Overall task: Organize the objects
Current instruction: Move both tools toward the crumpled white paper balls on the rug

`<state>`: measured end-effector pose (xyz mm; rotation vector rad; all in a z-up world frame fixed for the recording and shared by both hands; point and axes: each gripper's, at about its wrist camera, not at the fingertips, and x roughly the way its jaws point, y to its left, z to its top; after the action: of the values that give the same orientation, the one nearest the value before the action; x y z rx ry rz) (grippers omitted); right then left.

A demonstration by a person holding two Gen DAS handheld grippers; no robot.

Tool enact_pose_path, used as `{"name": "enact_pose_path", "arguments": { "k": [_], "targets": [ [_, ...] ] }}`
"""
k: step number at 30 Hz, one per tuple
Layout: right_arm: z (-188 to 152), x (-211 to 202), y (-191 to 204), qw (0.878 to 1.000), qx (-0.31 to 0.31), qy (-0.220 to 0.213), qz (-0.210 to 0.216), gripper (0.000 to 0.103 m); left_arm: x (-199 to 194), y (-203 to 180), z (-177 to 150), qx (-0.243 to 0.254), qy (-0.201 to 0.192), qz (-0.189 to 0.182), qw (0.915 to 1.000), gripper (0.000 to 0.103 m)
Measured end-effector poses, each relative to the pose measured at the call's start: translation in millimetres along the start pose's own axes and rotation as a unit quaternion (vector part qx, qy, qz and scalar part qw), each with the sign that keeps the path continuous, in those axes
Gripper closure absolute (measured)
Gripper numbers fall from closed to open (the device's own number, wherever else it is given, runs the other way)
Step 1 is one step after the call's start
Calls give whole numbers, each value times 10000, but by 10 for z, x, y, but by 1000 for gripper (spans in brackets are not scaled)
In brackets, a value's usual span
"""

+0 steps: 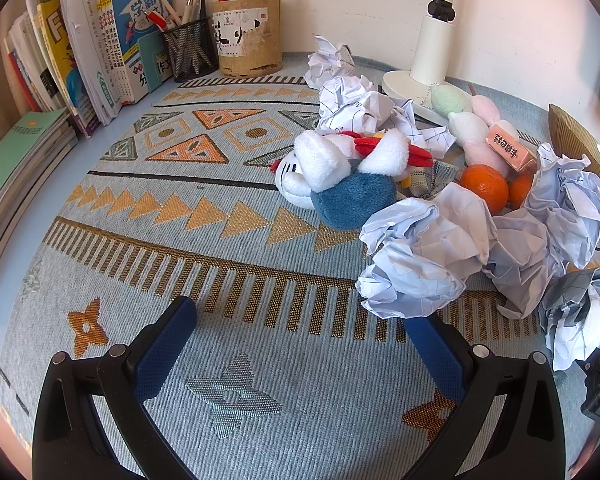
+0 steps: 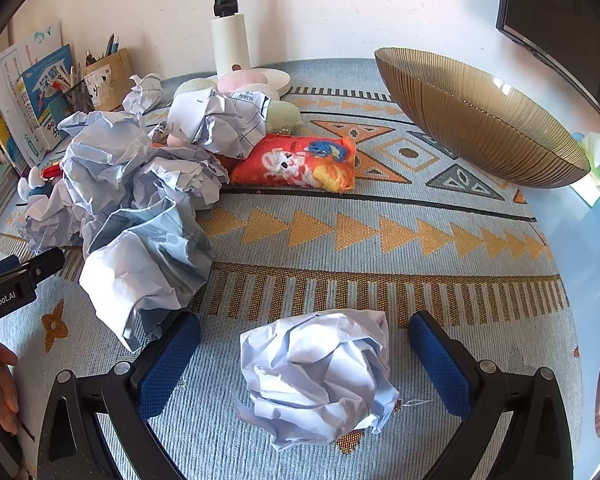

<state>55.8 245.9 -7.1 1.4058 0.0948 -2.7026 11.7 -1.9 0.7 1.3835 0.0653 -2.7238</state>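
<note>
My left gripper (image 1: 300, 320) is open over bare patterned cloth (image 1: 204, 208), its blue pads wide apart with nothing between them. A blue and white plush toy (image 1: 340, 176) lies ahead of it, with crumpled paper balls (image 1: 428, 256) to the right and two oranges (image 1: 485, 187) behind them. My right gripper (image 2: 305, 334) is open too. One crumpled paper ball (image 2: 320, 376) sits on the cloth between its pads, touching neither. A heap of crumpled paper (image 2: 140, 200) lies to its left, and an orange snack bag (image 2: 300, 162) farther back.
A ribbed amber bowl (image 2: 480, 120) stands tilted at the back right. A white lamp base (image 1: 420, 80), pastel plush pieces (image 1: 472, 128), pen holders (image 1: 248, 36) and a row of books (image 1: 80, 48) line the back. The left gripper's tip (image 2: 24, 276) and a hand (image 2: 4, 384) show at left.
</note>
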Motion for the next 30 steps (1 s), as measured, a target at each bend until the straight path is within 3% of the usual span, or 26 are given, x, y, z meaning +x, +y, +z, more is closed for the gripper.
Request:
{"name": "enact_pose_path", "arguments": {
  "k": [3, 10, 14, 15, 18, 21, 23, 27, 30],
  "targets": [
    [-16, -34, -10, 9984, -250, 459, 228, 0, -17, 5, -21, -42, 21, 0, 10000, 0],
    [-240, -206, -51, 9996, 6, 249, 135, 0, -148, -6, -192, 136, 162, -139, 9997, 0],
    [-233, -692, -167, 9903, 262, -1322, 345, 0, -262, -72, -237, 419, 457, -437, 9971, 1],
    [-214, -785, -207, 9851, 360, -1649, 326, 0, -342, -89, -258, 404, 286, -495, 9975, 1],
    [-89, -836, -241, 9767, 530, -2052, 326, 0, -743, -174, -301, 353, -977, -219, 9944, 1],
    [-53, -719, -215, 9739, 666, -2169, 64, 0, -955, -377, -244, 584, -1692, -387, 9831, 1],
    [-24, -648, -157, 9781, 544, -2008, -83, 0, -930, -516, -210, 727, -2035, -542, 9749, 1],
    [-33, -531, -101, 9839, 229, -1767, -154, 0, -712, -758, -204, 1167, -1835, -364, 9754, 1],
    [-34, -486, -77, 9850, 169, -1697, -272, 0, -672, -762, -205, 1181, -1755, -255, 9770, 1]
  ]
}}
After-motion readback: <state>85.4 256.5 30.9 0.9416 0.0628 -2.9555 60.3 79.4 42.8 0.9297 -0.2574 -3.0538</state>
